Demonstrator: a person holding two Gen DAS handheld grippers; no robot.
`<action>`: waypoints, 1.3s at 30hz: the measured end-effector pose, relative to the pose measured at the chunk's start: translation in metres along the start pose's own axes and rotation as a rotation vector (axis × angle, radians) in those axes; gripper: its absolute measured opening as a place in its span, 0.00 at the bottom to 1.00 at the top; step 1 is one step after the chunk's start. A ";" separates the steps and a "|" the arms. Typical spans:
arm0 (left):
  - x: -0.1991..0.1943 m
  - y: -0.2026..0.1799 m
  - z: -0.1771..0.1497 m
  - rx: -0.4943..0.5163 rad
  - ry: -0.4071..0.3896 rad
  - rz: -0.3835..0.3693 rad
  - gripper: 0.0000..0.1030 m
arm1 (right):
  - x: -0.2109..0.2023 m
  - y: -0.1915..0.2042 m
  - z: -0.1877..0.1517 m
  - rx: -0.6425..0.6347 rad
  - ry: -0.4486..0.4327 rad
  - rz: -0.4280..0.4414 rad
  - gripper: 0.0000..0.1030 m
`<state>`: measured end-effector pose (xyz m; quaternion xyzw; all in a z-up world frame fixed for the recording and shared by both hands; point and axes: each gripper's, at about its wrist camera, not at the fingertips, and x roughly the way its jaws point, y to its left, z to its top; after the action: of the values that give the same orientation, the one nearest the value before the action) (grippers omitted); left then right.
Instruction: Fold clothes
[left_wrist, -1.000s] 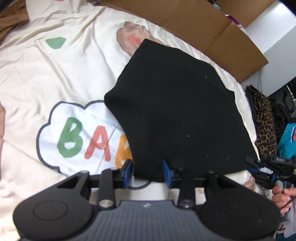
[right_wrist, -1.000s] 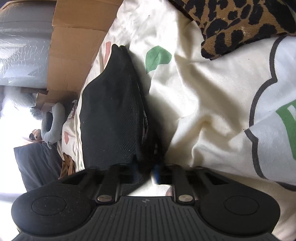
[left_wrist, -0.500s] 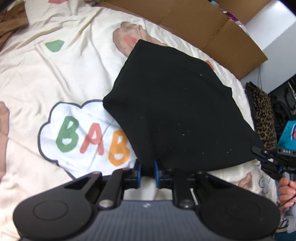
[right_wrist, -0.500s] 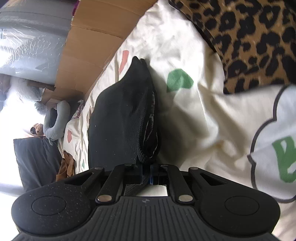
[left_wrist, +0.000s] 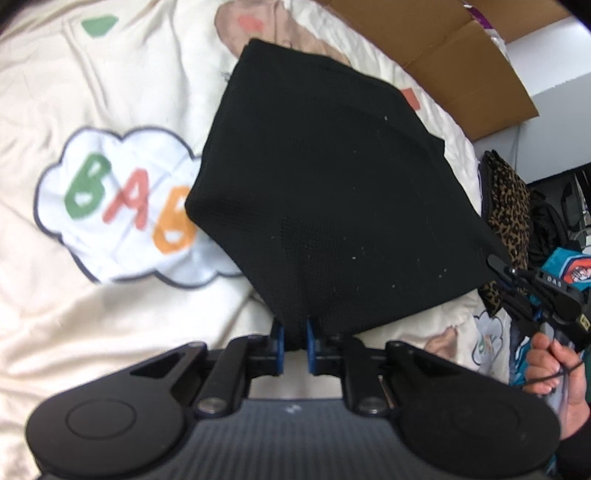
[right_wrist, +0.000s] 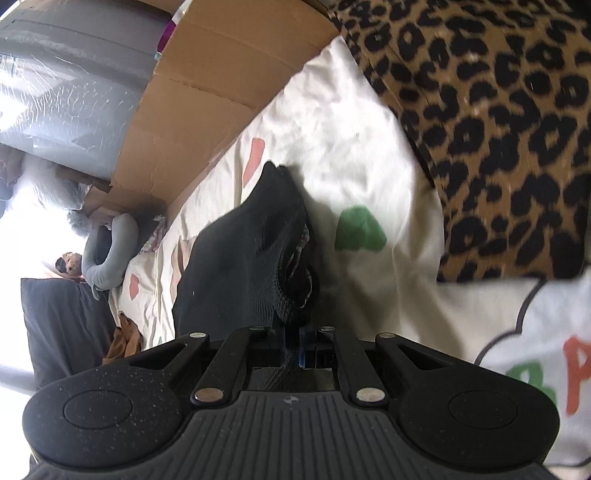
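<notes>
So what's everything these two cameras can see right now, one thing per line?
Black knit garment: one, black, lying on the bedspread, near edge pinched by both tongs.
Bedspread: one, cream with a cloud print and coloured letters, under everything.
Leopard-print fabric: one, tan and black, on the bedspread's right side.
Cardboard sheets: several panels, brown, along the far edge of the bed.
Neck pillow: one, grey, far end of the bed.
Brown cloth: one, bunched by the bed's edge.
Left tongs: black with blue pads, shut on the garment.
Right tongs: black, shut on the garment.
Hand: one, holding the right tongs.
</notes>
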<state>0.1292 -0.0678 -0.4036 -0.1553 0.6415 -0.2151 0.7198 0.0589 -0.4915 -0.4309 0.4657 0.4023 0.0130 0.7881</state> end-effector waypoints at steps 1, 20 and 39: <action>0.003 -0.002 -0.001 -0.015 0.012 -0.003 0.11 | -0.001 0.000 0.002 -0.001 -0.006 -0.003 0.04; 0.021 -0.045 -0.027 -0.108 0.193 -0.060 0.09 | -0.011 0.013 0.047 -0.083 -0.097 -0.068 0.04; 0.030 -0.068 -0.052 -0.007 0.283 -0.095 0.09 | -0.031 -0.012 0.048 -0.067 -0.064 -0.211 0.04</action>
<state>0.0725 -0.1391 -0.4021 -0.1560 0.7291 -0.2666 0.6107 0.0645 -0.5454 -0.4089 0.3944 0.4232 -0.0716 0.8125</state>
